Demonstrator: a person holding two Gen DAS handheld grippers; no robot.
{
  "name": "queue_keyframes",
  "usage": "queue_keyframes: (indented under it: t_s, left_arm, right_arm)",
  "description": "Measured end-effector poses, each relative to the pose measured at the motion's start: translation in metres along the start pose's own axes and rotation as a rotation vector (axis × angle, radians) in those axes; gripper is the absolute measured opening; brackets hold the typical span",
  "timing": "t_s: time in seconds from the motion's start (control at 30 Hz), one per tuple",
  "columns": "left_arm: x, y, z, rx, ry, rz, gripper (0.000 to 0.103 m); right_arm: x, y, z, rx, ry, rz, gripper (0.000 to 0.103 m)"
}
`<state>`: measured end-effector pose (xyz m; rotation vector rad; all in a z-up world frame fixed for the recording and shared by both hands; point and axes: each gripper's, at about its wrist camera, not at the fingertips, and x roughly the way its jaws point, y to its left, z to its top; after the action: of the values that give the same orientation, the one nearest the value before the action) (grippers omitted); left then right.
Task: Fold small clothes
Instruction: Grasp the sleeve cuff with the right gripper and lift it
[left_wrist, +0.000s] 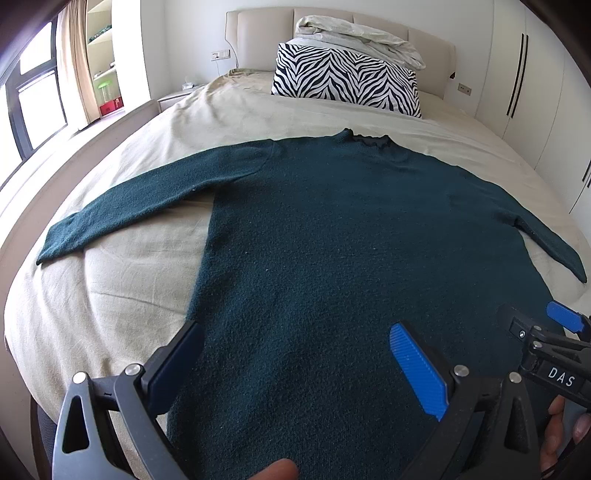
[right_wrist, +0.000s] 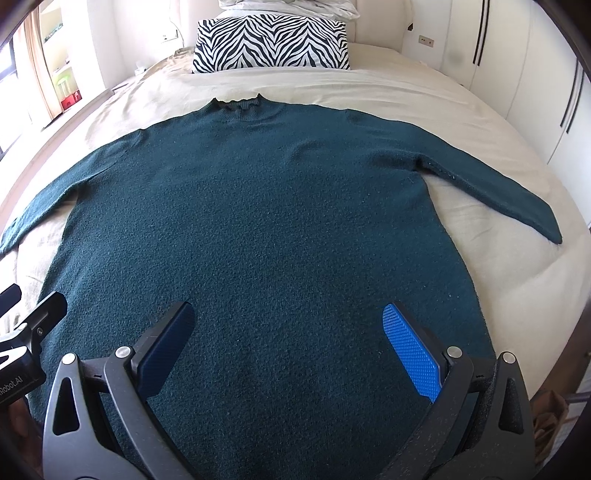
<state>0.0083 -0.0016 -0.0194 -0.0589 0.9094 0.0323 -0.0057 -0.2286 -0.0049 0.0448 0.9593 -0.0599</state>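
Left wrist view
Sweater: the dark green sweater (left_wrist: 332, 240) lies flat on the bed (left_wrist: 129, 295), collar toward the headboard, both sleeves spread toward the side edges, hem at the foot edge.
Left tool: the left tool (left_wrist: 295, 369) hovers over the hem, fingers wide apart, nothing between them.
Right tool: the right tool (left_wrist: 546, 332) shows only in part at the foot-right corner; I cannot tell its spread from here.
Around: a zebra pillow (left_wrist: 347, 85) with a folded duvet (left_wrist: 362, 37) on top sits at the head edge, well apart from the collar.

Right wrist view
Right tool: the right tool (right_wrist: 288, 350) hangs over the hem with its fingers apart and empty.
Sweater: the sweater (right_wrist: 258, 221) is smooth, no fold made yet.
Risk: thick knit may bunch or slip if a tool pinches only the top layer, and the fold would come out crooked.
Risk: uneven lifting by the two tools could drag the body askew on the loose bedsheet.
Obstacles: nothing lies on the sweater; the pillow (right_wrist: 271, 42) stands clear of the folding path.
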Motion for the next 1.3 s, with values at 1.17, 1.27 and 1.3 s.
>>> queue_keyframes:
  t_s: [1.17,1.27,1.3]
  left_arm:
    - [0.107,-0.051,0.099,-0.106,0.144,-0.350,0.085]
    - [0.112,-0.049,0.105,-0.125,0.145,-0.383,0.085]
    - [0.113,-0.048,0.107,-0.134,0.143,-0.393,0.085]
  right_arm:
    - [0.130,-0.540,0.043,1.215,-0.231,0.234,0.013]
    - [0.123,-0.514,0.095,1.069,-0.223,0.189,0.009]
    - [0.120,-0.503,0.112,1.010,-0.228,0.181,0.009]
